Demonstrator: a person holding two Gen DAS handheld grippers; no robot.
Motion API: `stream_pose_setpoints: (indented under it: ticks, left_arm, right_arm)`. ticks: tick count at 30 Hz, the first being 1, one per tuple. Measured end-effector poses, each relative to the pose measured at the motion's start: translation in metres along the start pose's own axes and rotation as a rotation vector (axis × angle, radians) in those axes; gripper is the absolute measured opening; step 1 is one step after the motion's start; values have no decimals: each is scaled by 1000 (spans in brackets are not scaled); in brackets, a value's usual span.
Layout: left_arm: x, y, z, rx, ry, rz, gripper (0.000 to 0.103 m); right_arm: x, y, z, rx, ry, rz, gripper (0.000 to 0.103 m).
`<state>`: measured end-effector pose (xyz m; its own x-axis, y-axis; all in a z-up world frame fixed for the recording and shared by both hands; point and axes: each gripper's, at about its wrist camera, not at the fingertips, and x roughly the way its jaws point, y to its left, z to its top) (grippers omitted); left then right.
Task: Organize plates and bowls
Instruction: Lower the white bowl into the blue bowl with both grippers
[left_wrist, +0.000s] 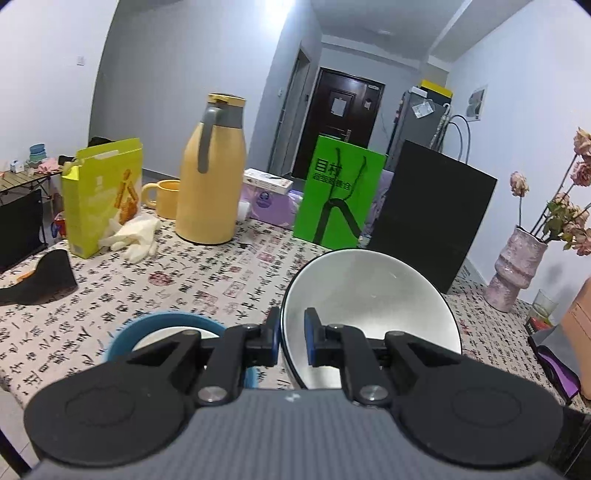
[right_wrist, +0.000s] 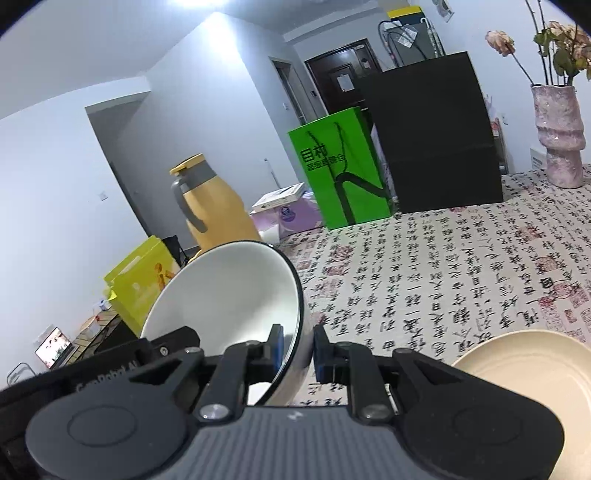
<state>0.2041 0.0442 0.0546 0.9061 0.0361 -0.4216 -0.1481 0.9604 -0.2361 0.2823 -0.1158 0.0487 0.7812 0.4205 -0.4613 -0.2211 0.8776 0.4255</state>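
Left wrist view: your left gripper (left_wrist: 291, 339) and right gripper (right_wrist: 298, 350) each pinch the white bowl (left_wrist: 369, 295) rim.
It tips up on edge; blue bowl (left_wrist: 162, 332) sits just left, cream plate (right_wrist: 524, 365) right.

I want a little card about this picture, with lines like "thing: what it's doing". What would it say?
left hand-held gripper: shut on the rim of a white bowl
right hand-held gripper: shut on the rim of a white bowl
bowl tilt: both tipped, lifted off the table
blue bowl: on the tablecloth, lower left
cream plate: on the table, lower right
yellow jug: upright at the back
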Motion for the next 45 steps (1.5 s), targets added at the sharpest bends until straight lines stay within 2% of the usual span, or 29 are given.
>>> stream_pose_setpoints:
  ticks: [5,16,45]
  left_arm:
    - [-7,14,1,-18,-22,2,13]
    - [-12,40,-1,-44,-20,15,13]
    - [10,95,-10,-133,15,37,13]
  right_arm:
    - [2,13,-4,-7,9,18,16]
    - [9,33,-12,-24,19,31,16]
    - [56,65,-30,-87,95,32,16]
